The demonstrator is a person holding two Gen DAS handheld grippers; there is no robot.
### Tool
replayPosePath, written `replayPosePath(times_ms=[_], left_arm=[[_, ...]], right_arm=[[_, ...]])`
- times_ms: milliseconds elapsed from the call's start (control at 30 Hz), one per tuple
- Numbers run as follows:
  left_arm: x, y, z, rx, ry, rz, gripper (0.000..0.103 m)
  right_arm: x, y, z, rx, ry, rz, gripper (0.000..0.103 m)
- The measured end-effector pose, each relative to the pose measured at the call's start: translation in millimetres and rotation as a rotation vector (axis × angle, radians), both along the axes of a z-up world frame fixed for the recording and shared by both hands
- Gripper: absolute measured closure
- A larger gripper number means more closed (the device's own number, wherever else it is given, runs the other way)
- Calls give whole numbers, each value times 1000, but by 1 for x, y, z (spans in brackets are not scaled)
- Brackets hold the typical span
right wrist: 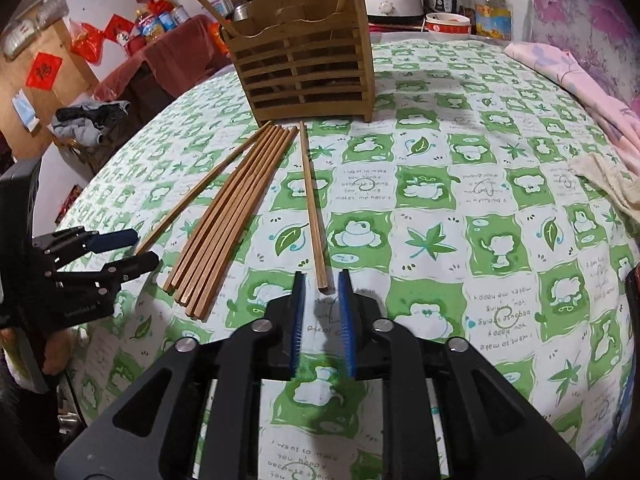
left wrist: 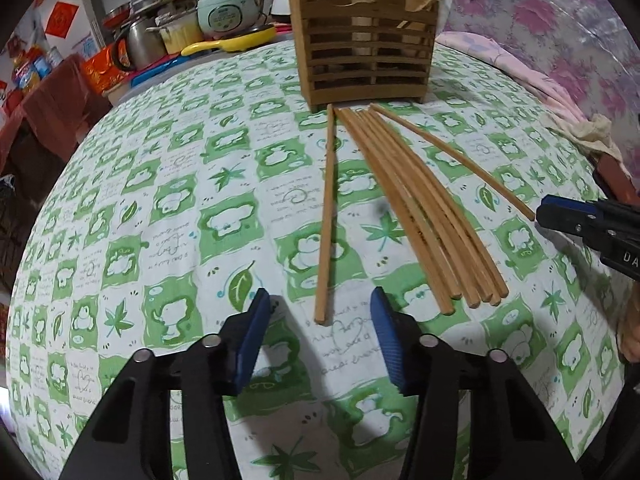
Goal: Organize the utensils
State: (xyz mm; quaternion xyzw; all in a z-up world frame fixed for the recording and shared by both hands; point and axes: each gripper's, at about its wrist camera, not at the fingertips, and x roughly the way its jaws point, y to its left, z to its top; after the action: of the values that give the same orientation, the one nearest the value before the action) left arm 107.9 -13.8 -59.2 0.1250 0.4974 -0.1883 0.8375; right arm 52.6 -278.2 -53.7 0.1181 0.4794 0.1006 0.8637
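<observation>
Left gripper (left wrist: 320, 300): fingers released, spread wide over green-and-white patterned tablecloth (left wrist: 180, 208), grasping nothing. Right gripper (right wrist: 321, 278): blue pads narrowly apart, flanking near end of lone light-brown wooden chopstick (right wrist: 311, 200), not pressing it. Bundle of matching wooden chopsticks (right wrist: 236, 208) flat just beside, far ends near slatted wooden utensil holder (right wrist: 304, 76).

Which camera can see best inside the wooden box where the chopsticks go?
The right wrist view shows the wooden holder best: its whole top rim and tall back are in frame, with chopsticks leaning out on both sides. In the left wrist view, the holder is cut off at the top, showing mostly its slatted front.
</observation>
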Motion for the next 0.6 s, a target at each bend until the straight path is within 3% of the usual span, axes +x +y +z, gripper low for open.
replayPosePath(times_ms=[67, 133, 167, 200, 433, 600], left_arm=[[-1, -1, 0, -9, -2, -11, 65], [-3, -2, 1, -8, -12, -11, 81], [-3, -2, 1, -15, -9, -17, 95], [-3, -1, 1, -20, -8, -16, 97], [4, 8, 2, -73, 21, 21, 97], [5, 8, 2, -77, 30, 26, 96]], right_arm=[[0, -1, 0, 5, -2, -5, 74], [0, -1, 1, 1, -4, -7, 72], [0, 0, 1, -1, -4, -6, 72], [0, 0, 0, -5, -3, -4, 72], [-1, -9, 4, 18, -31, -50, 74], [-1, 0, 3, -11, -31, -14, 75]])
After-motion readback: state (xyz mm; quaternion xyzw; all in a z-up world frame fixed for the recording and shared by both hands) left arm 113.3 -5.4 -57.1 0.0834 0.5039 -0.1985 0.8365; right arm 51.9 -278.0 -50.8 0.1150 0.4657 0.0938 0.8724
